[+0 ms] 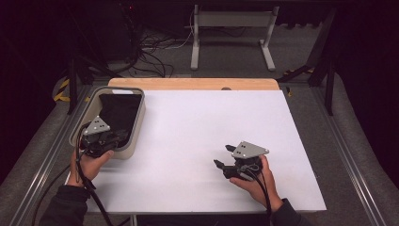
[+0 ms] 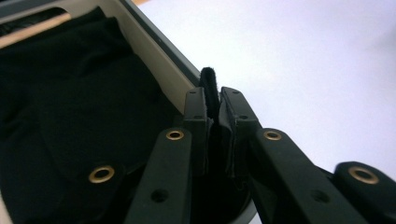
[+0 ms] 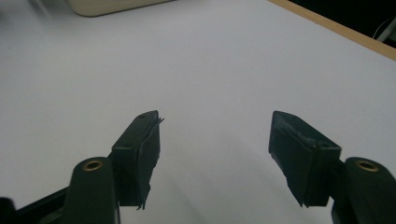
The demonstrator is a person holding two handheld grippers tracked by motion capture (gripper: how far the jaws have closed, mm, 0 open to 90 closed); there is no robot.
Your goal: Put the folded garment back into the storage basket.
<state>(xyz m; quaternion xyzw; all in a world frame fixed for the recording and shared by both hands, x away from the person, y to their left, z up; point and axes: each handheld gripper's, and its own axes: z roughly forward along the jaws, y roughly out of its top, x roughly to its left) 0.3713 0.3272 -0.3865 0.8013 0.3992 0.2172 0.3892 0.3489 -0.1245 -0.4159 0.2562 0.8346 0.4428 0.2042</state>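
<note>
Not much clutter here. Just past the left gripper sits a beige bin with a black cloth bunched inside it, and the bin's near wall runs right up alongside the jaws in the left gripper view, so that rim is the one thing crowding the grip. Ahead of the right gripper there's nothing but bare surface; the bin is well off to its far left.

The work surface is a white sheet laid over a wooden tabletop, whose edge peeks out at the far side. Beyond that it's a dim room with grey carpet, a tangle of cables on the floor and the legs of a white table frame further back.

Now the tongs. The left pair is pinched nearly together on a fold of the black cloth, with a little tuft sticking up between the tips, right at the bin's near edge. The right pair stands apart with a clear gap, nothing between the pads, hovering low over the white sheet and not touching anything I can see.
</note>
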